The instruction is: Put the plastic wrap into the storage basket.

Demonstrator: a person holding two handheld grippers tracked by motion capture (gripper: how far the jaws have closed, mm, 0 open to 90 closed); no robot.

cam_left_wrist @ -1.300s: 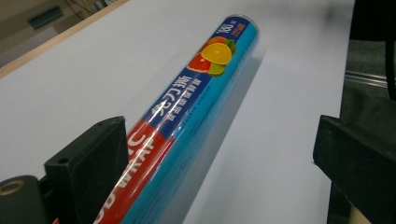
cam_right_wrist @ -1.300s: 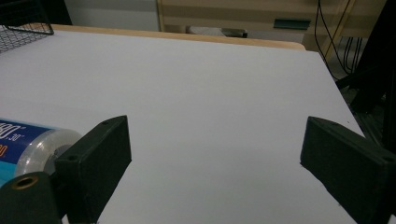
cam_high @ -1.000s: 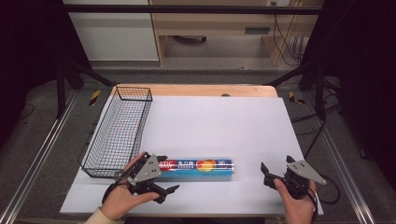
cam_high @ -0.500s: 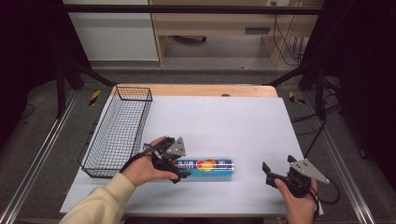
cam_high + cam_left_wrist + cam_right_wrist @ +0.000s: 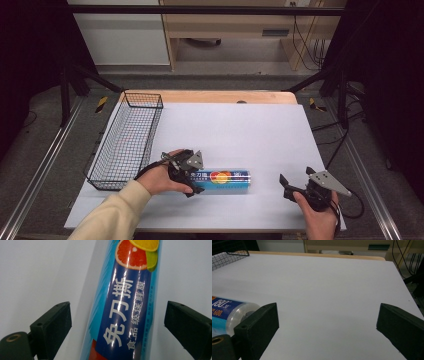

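2 tongs gaping — left tongs closing, straddling roll; right tongs idle; basket bare.

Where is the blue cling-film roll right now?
In the high view, the cling-film roll lies near the table's front edge, its left end between the left gripper jaws, right of the wire basket.

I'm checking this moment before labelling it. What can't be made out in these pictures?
- Blue cling-film roll: in the high view its left end is covered by the left gripper.
- Left gripper view: both roll ends are cut off by the frame.
- Black wire basket: cropped in the right gripper view.
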